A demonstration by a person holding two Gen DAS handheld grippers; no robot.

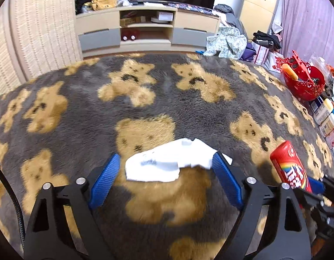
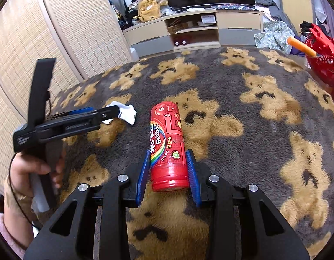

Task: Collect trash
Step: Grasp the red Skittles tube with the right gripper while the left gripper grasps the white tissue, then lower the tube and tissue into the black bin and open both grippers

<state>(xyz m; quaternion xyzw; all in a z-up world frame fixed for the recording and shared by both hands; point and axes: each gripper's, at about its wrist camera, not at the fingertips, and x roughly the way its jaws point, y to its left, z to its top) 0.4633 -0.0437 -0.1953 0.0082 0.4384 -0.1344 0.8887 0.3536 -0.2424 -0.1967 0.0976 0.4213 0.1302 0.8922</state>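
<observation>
Tube (image 2: 168, 147) red, rainbow-striped, clamped in right gripper (image 2: 168, 173) jaws; left gripper (image 1: 166, 164) jaws wide around crumpled white tissue (image 1: 167, 162).

Rug (image 1: 84, 119): shaggy, matt pile, grey with tan bears. Tissue (image 1: 167, 162): thin white paper, crumpled, matt. Tube (image 2: 168, 149): glossy red plastic or printed wrap, smooth, highlights seen on its cap end. Left gripper (image 1: 167, 162): matt black plastic arms, ribbed blue pads (image 1: 106, 179), shiny metal bolt heads. Right gripper (image 2: 168, 169): same finish. Screen (image 2: 58, 21): woven, rough, pale cane-like weave. Cabinet (image 1: 145, 26): smooth matt board, beige and grey. Bowl (image 1: 305, 82): glossy red, pierced rim.
</observation>
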